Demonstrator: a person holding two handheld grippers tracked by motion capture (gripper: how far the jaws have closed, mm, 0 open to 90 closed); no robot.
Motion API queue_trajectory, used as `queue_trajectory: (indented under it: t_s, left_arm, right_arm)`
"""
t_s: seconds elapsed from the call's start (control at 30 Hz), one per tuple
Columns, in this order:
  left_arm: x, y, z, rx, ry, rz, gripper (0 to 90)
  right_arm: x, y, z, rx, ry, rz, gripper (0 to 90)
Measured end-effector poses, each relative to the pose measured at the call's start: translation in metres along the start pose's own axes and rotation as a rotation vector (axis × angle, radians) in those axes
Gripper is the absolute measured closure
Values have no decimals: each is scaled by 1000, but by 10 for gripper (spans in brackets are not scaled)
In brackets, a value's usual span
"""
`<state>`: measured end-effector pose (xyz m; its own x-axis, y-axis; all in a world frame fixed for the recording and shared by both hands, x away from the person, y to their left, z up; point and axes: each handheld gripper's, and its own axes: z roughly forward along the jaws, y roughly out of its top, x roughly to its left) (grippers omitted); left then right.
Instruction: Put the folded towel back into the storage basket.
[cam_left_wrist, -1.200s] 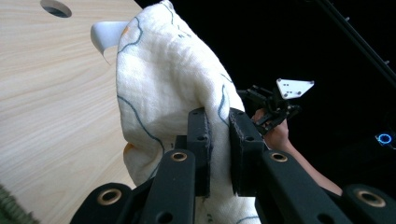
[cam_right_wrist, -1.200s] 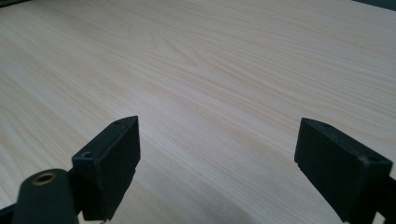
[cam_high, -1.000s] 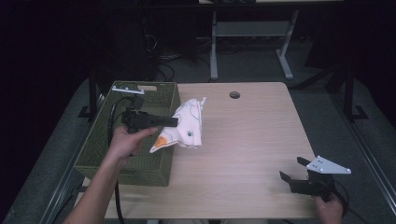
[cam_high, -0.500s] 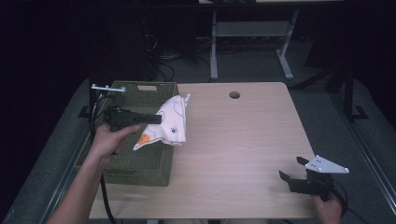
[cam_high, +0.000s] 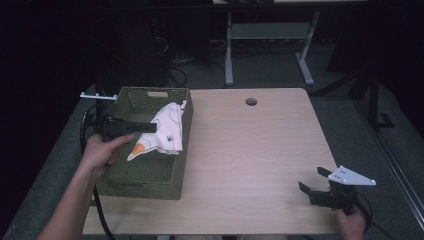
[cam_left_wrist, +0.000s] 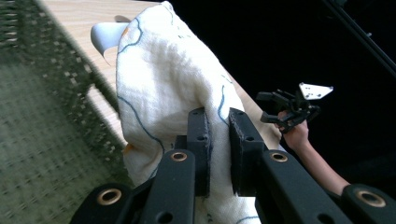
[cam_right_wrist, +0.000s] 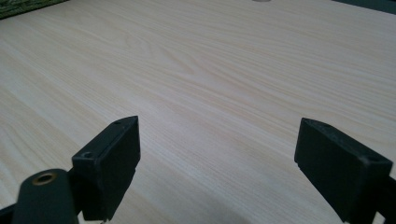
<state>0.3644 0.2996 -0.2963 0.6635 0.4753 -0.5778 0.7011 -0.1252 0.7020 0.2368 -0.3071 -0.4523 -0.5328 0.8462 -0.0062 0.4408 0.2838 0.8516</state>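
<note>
From the high view, your left gripper (cam_high: 150, 128) sits at about nine o'clock on the table (cam_high: 260, 150), its jaws clamped on a white cloth (cam_high: 162, 132) with blue line markings and an orange patch. The cloth hangs over the inside of a green woven basket (cam_high: 145, 175), with its upper edge draped against the basket's right wall. Your left hand (cam_high: 100, 152) grips the handle from below, and a black cable trails down past the table's edge.

The left gripper view adds what the overhead camera cannot: the two jaws stand close together with a fold of the cloth (cam_left_wrist: 163, 102) pinched between them, and the basket (cam_left_wrist: 42, 121) weave blurs past at nine o'clock. Far off at three o'clock in that view, your other hand holds its gripper.

In the high view your right gripper (cam_high: 312, 187) rests at about five o'clock, near the table's front edge, well apart from the basket, with its grey plate on top. The right gripper view shows its jaws spread wide over bare wood grain, nothing between them, and a sliver of the basket (cam_right_wrist: 23, 7) at eleven o'clock.
</note>
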Motion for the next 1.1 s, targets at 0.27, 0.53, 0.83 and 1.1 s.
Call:
queue_trajectory:
  t_s: [0.27,0.53,0.83,1.1]
  left_arm:
    - [12,-5,-10,0,25,-12,812]
    - [23,-9,-16,1,41,-7,809]
    - [41,-11,-22,18,57,-20,809]
    - [53,-9,-22,68,83,-16,809]
  right_arm:
    - [0,-1,2,11,11,0,137]
    - [-2,-2,2,20,11,11,137]
    - [-5,-2,5,32,5,11,137]
    - [-5,-2,6,40,-3,7,137]
